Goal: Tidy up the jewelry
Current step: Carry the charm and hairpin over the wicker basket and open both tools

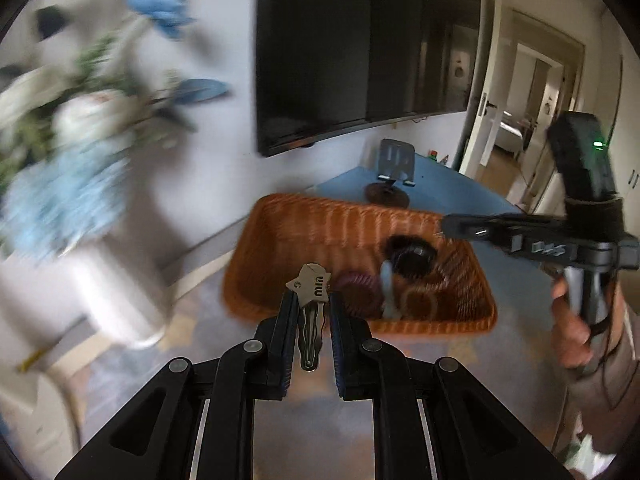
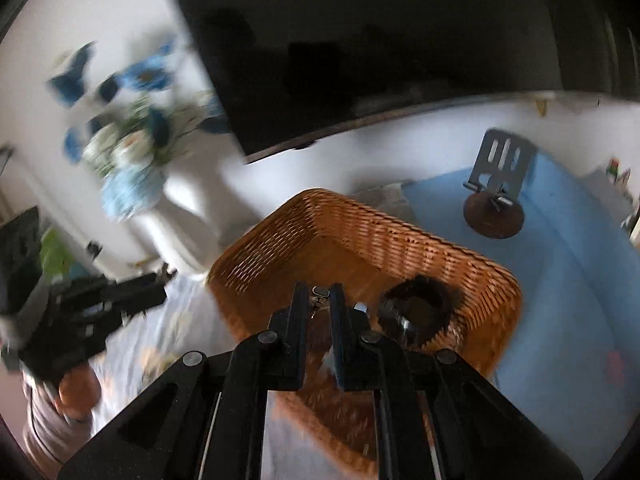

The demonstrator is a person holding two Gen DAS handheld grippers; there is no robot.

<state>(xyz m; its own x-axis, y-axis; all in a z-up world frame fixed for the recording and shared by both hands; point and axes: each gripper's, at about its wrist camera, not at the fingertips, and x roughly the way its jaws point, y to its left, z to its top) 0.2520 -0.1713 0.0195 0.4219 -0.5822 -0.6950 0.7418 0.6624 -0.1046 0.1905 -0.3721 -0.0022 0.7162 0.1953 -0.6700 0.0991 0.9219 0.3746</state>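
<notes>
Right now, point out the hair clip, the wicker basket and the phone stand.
hair clip (image 1: 310,316): left wrist view, on its wavy metal shaft.
wicker basket (image 1: 320,220): left wrist view, on its far inner wall.
phone stand (image 2: 502,166): right wrist view, on its slotted back plate.

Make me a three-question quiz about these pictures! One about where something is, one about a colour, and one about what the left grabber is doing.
1. Where is the fuzzy black scrunchie?
A. Inside the basket
B. On the phone stand
C. Hanging from the TV

2. What colour is the basket?
A. Blue
B. Orange-brown
C. White

3. What is the left gripper doing?
A. Standing wide open with nothing in it
B. Holding a metal hair clip between its fingers
C. Holding a flower

Answers:
1. A, since the left wrist view shows the scrunchie lying on the basket's floor near its right wall.
2. B, since both views show orange-brown woven wicker.
3. B, since the clip with the star-shaped end stands up between the two nearly closed fingers.
</notes>
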